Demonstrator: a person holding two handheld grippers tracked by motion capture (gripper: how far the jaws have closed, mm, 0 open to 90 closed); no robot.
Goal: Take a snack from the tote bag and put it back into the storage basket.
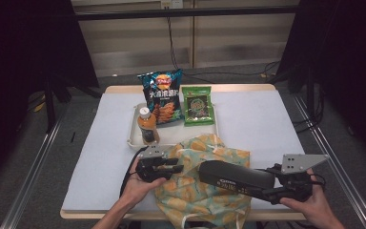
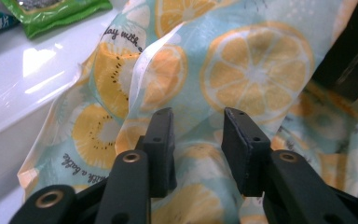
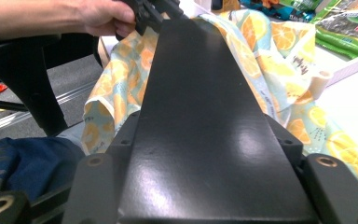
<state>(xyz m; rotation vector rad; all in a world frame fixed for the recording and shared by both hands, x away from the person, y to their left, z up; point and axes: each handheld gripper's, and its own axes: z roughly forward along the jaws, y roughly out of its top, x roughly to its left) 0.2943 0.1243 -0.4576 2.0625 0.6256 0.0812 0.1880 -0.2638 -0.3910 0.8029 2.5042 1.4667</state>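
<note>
Two claws work at a fruit-print cloth bag lying at the near edge of the white surface, at about 6 o'clock in the high view. Left claw, held in the left hand at 7 o'clock, points toward 3 o'clock into the bag's left edge; in the left gripper view its jaws stand apart with a raised fold of the cloth between them, and whether the pads press on that fold cannot be told. Right claw, held in the right hand at 4 o'clock, points toward 9 o'clock and is clamped on a long black flat box, which lies across the bag; in the right gripper view the box runs away from the camera between the two jaws toward the left hand. Beyond the bag, at 12 o'clock, a white tray carries a bottle of orange drink, a blue crisp packet and a green snack packet.
</note>
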